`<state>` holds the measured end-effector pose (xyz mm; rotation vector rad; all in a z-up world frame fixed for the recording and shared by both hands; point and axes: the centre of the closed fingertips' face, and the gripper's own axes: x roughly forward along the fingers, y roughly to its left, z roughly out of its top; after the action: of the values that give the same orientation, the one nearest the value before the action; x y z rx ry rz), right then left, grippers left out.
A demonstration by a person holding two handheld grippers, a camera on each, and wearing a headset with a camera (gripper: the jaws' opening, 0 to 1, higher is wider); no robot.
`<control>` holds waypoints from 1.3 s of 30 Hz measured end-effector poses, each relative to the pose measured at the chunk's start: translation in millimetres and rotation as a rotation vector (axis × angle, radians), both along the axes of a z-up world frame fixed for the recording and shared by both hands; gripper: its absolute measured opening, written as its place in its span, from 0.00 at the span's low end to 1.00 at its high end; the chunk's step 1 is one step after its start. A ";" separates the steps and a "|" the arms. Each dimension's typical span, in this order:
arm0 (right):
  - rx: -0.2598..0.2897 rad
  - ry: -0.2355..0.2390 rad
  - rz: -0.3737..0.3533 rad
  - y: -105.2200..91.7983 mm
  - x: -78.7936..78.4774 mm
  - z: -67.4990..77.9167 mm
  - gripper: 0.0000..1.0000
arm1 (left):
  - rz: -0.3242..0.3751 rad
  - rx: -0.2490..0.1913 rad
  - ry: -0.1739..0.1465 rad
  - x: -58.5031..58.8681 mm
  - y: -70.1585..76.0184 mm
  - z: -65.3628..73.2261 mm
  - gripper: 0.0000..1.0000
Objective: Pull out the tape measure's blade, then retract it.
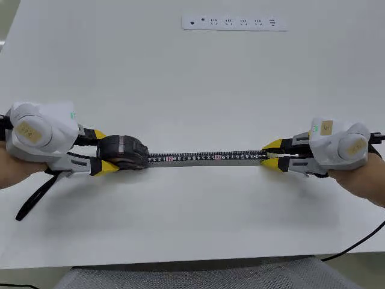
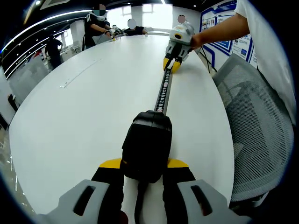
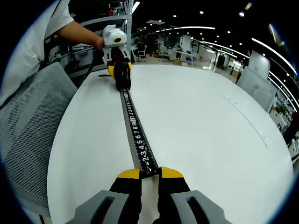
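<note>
The black tape measure case (image 1: 123, 153) lies on the white table, clamped between the yellow-tipped jaws of my left gripper (image 1: 103, 152); up close the case (image 2: 147, 145) sits in my left gripper (image 2: 145, 163). Its dark numbered blade (image 1: 207, 157) stretches rightward across the table to my right gripper (image 1: 274, 155), which is shut on the blade's end. In the right gripper view the blade (image 3: 136, 140) runs from my right gripper (image 3: 149, 173) away to the case (image 3: 122, 77). The blade (image 2: 164, 91) reaches the far right gripper (image 2: 172, 64).
A white power strip (image 1: 234, 23) lies at the table's far side. A black strap (image 1: 36, 195) trails from the left gripper. A grey mesh chair (image 1: 198, 274) stands at the near table edge. A cable (image 1: 358, 244) hangs at the right. People stand far off (image 2: 100, 23).
</note>
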<state>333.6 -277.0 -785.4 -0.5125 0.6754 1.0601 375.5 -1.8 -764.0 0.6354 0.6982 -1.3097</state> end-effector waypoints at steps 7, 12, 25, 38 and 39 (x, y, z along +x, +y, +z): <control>-0.014 0.009 0.011 0.6 1.1 -0.8 0.09 | 0.007 0.000 -0.006 0.3 -0.2 -0.1 0.27; -0.008 0.025 -0.002 0.6 0.8 -1.2 0.10 | 0.010 0.002 -0.009 -0.1 0.0 0.2 0.27; 0.031 0.043 -0.048 3.2 3.3 4.1 0.16 | 0.033 -0.014 -0.005 -0.8 -1.6 2.1 0.33; 0.052 0.058 -0.154 0.5 3.8 10.5 0.33 | 0.122 -0.059 0.020 -4.7 2.2 8.7 0.46; 0.053 0.055 -0.171 -0.4 4.6 11.2 0.36 | 0.151 -0.071 0.029 -4.9 3.0 9.8 0.49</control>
<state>338.2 -277.4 -774.2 -0.3739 0.7247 0.9317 370.6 1.2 -754.2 0.4980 0.7067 -1.2006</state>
